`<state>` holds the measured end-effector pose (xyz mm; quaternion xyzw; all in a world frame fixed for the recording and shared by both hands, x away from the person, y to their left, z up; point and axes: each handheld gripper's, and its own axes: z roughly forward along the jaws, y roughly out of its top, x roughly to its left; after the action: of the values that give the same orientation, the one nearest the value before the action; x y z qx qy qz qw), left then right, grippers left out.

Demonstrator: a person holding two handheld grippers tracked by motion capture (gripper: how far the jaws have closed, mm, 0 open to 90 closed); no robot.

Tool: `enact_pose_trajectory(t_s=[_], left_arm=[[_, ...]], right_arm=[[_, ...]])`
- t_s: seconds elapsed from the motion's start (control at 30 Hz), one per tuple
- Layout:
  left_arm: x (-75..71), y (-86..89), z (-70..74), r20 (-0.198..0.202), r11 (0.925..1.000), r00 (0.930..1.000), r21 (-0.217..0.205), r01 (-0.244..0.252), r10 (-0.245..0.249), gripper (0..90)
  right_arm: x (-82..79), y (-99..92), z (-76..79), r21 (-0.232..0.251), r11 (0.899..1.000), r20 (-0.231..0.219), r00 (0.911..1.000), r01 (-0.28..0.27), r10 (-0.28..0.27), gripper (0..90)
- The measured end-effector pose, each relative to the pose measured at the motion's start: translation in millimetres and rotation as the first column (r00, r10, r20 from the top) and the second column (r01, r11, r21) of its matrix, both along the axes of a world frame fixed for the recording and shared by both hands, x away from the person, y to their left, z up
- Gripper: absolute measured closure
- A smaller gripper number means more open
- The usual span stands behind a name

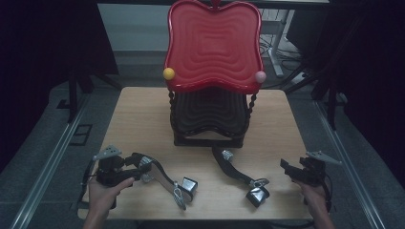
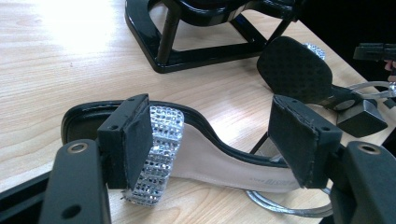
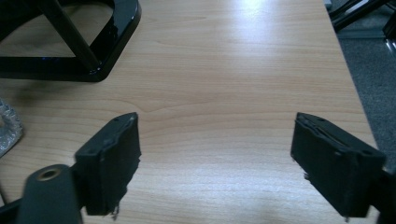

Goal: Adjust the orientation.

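Note:
Two black heeled sandals with rhinestone straps lie on the wooden table [image 1: 138,119]. The left sandal [image 1: 165,179] rests on its side, and my left gripper [image 1: 143,164] reaches around its toe end. In the left gripper view the jaws of my left gripper [image 2: 210,140] stand wide. One pad lies against the rhinestone strap [image 2: 163,149], while the other pad is apart from the pale insole [image 2: 210,161]. The right sandal [image 1: 239,174] lies sole up [image 2: 294,70]. To its right, my right gripper [image 1: 288,169] hovers open over bare wood [image 3: 215,158].
A two-tier rack stands at the middle of the table: a red tray [image 1: 215,43] on top, a black tray [image 1: 210,112] below, on a black base frame [image 2: 187,56]. A yellow ball [image 1: 168,73] and a pink ball [image 1: 260,76] cap its front corners.

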<state>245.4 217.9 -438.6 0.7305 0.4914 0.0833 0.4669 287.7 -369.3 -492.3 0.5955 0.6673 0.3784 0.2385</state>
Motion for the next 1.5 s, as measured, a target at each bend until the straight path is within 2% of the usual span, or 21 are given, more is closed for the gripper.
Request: enact_pose_trajectory(t_s=[0.1,0.2,0.27,0.37,0.4,0.43,0.47,0.5,0.53,0.6,0.67,0.7,0.77,0.8,0.87,0.97,1.03,1.27,1.5], left_arm=[[0.5,-0.9,-1.3,0.001,0.9998,0.9999,0.015,-0.011,0.011,31.2],[-1.6,-4.0,-3.3,-0.001,0.9996,1.0000,0.026,-0.008,0.008,38.5],[-2.1,-5.8,-3.8,-0.002,0.9997,0.9999,0.022,-0.013,0.013,40.3],[-3.9,-5.0,-3.2,0.000,0.9996,0.9998,0.019,-0.019,0.019,47.8],[-5.3,-2.7,-1.7,0.002,0.9995,0.9996,0.014,-0.030,0.030,57.7],[-7.3,1.5,1.3,-0.001,0.9989,0.9990,-0.011,-0.045,0.045,62.9],[-7.3,1.5,1.3,-0.001,0.9989,0.9990,-0.011,-0.045,0.045,68.2],[-8.7,4.2,3.4,-0.004,0.9985,0.9988,-0.023,-0.050,0.050,68.2],[-9.5,5.4,4.1,-0.006,0.9983,0.9986,-0.026,-0.052,0.052,78.6],[-14.2,6.7,3.8,-0.011,0.9989,0.9988,-0.006,-0.047,0.047,82.0],[-21.9,5.9,0.7,-0.017,0.9982,0.9990,0.045,-0.040,0.041,88.4],[-25.5,5.2,-1.2,-0.021,0.9970,0.9992,0.070,-0.033,0.034,88.4],[-30.5,6.2,-5.9,-0.053,0.9987,0.9986,0.051,-0.007,0.009,90.0],[-32.9,5.8,-8.8,-0.066,0.9983,0.9978,0.058,0.000,0.003,90.0],[-35.7,2.8,-11.7,-0.073,0.9965,0.9973,0.083,0.009,-0.003,90.0],[-39.0,-4.9,-14.9,-0.081,0.9968,0.9962,0.071,0.037,-0.031,90.0],[-40.0,-14.1,-19.4,-0.097,0.9952,0.9940,0.079,0.058,-0.050,90.0],[-38.5,-25.1,-26.8,-0.123,0.9911,0.9895,0.101,0.087,-0.075,90.0],[-27.9,-43.3,-31.9,-0.146,0.9867,0.9834,0.105,0.124,-0.108,90.0]], right_arm=[[1.1,-0.2,-1.8,-0.015,1.000,-0.003,0.9998,-0.018,0.018,22.3],[0.0,2.7,-5.5,-0.021,0.999,-0.021,0.9992,-0.035,0.034,24.6],[-0.1,3.3,-5.2,-0.018,0.999,-0.023,0.9992,-0.034,0.034,25.2],[3.1,5.0,-3.9,-0.030,0.999,-0.028,0.9993,-0.027,0.026,26.1],[5.0,6.3,-4.0,-0.018,0.999,-0.029,0.9991,-0.030,0.030,26.5],[5.0,6.8,-4.2,-0.018,0.999,-0.031,0.9990,-0.032,0.031,26.7],[5.0,6.8,-4.2,-0.018,0.999,-0.031,0.9990,-0.032,0.031,26.7],[4.6,8.0,-4.7,-0.011,0.999,-0.036,0.9989,-0.030,0.029,26.9],[2.9,8.9,-5.8,-0.011,0.999,-0.039,0.9987,-0.034,0.034,27.4],[2.8,9.1,-6.1,-0.013,0.999,-0.041,0.9984,-0.040,0.040,27.5],[5.1,8.4,-5.4,-0.023,0.999,-0.036,0.9984,-0.045,0.044,28.9],[5.1,8.4,-5.4,-0.023,0.999,-0.036,0.9984,-0.045,0.044,28.9],[7.4,7.9,-5.9,-0.020,0.998,-0.034,0.9981,-0.052,0.052,30.0],[7.8,8.0,-6.4,-0.022,0.998,-0.037,0.9980,-0.052,0.051,30.2],[8.2,9.0,-8.7,-0.024,0.998,-0.053,0.9971,-0.056,0.055,30.7],[7.3,9.1,-9.0,-0.031,0.998,-0.053,0.9969,-0.059,0.058,31.2],[5.2,7.9,-8.5,-0.030,0.998,-0.053,0.9972,-0.054,0.052,31.7],[2.8,5.7,-8.9,-0.027,0.998,-0.064,0.9969,-0.048,0.046,32.0],[4.0,6.1,-10.9,-0.030,0.998,-0.076,0.9959,-0.051,0.048,32.1]])
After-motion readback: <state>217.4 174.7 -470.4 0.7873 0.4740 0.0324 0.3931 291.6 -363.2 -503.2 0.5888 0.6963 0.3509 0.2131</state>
